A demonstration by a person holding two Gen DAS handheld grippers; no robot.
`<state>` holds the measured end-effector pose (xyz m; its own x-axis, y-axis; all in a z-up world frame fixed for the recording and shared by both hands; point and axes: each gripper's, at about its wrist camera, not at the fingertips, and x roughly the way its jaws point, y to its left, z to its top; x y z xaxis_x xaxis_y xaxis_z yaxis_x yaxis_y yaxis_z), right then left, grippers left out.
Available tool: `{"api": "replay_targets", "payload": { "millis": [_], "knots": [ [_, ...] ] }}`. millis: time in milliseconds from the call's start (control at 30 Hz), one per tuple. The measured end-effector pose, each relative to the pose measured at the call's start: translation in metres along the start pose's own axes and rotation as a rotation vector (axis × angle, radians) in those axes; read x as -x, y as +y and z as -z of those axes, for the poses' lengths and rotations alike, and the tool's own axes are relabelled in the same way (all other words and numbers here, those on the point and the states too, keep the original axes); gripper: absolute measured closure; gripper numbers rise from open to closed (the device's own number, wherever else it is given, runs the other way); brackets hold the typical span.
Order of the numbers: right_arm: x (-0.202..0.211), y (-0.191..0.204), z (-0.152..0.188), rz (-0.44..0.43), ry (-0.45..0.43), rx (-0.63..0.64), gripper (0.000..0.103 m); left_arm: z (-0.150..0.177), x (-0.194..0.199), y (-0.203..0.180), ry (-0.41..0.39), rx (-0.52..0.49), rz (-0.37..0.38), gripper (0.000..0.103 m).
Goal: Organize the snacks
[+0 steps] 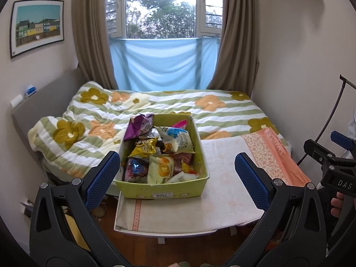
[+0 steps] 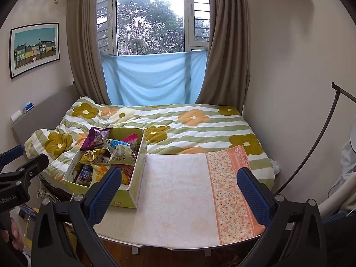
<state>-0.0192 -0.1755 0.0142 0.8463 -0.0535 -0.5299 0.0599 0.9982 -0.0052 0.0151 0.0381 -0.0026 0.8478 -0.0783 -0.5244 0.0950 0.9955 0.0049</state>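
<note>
A yellow-green cardboard box [image 1: 164, 190] full of snack packets stands on a small cloth-covered table [image 1: 222, 200] at the foot of a bed. It holds a purple packet [image 1: 139, 126], a white-and-blue packet [image 1: 178, 141], a yellow packet [image 1: 144, 148] and several more. My left gripper [image 1: 178, 173] is open and empty, held back from the box's near end. My right gripper [image 2: 179, 189] is open and empty over the table's bare part, to the right of the box [image 2: 131, 193].
A bed with a flowered striped quilt [image 1: 200, 109] lies behind the table. Wood floor [image 1: 178, 249] shows below the table's front edge. A dark curved stand [image 2: 320, 142] rises at the right wall. Curtains and a window are at the back.
</note>
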Motion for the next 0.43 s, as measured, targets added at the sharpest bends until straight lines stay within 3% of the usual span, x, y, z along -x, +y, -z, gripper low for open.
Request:
{"api": "replay_targets", "payload": {
  "millis": [133,433],
  "knots": [
    [0.0,-0.0007,0.0,0.0,0.0,0.001,0.0,0.0013,0.0075,-0.0013,-0.042,-0.004,-0.067,0.001],
    [-0.0027,0.002,0.0043,-0.009,0.017,-0.004,0.0,0.0078,0.0019,-0.0055,-0.014,-0.011,-0.093,0.001]
  ]
}}
